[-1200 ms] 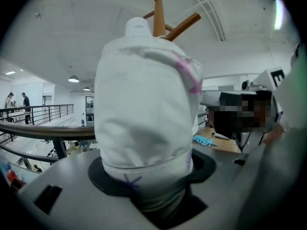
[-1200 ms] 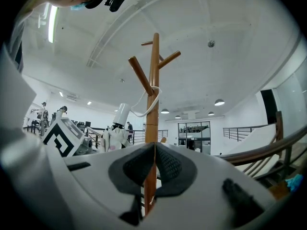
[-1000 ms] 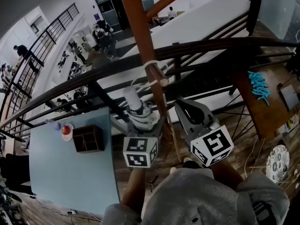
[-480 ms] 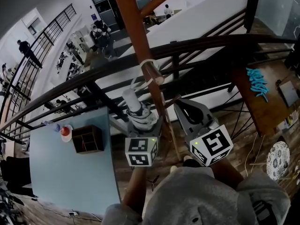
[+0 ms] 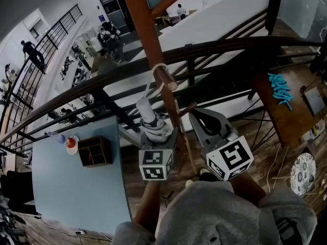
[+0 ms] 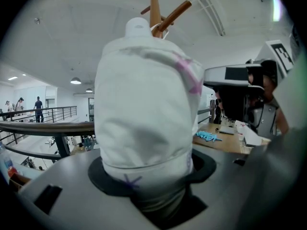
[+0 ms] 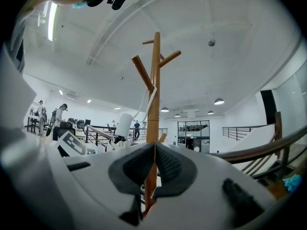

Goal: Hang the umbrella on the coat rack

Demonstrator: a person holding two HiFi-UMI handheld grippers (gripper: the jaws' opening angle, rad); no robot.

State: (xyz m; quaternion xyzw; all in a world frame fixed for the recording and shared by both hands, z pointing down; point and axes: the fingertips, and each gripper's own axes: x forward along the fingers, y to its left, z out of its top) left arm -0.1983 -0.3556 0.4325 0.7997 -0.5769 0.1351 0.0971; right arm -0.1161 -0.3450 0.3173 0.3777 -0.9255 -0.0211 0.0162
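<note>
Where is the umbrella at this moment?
Head view, centre-left: the umbrella stands held in the left gripper, just left of the coat rack, its strap looped over a peg.

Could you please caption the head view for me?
The left gripper holds a white umbrella, strap looped over the coat rack peg.

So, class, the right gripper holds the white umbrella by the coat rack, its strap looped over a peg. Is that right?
No: the left gripper holds the white umbrella, as the left gripper view shows; the right gripper is shut on nothing. It is by the coat rack, its strap looped over a peg.
</note>
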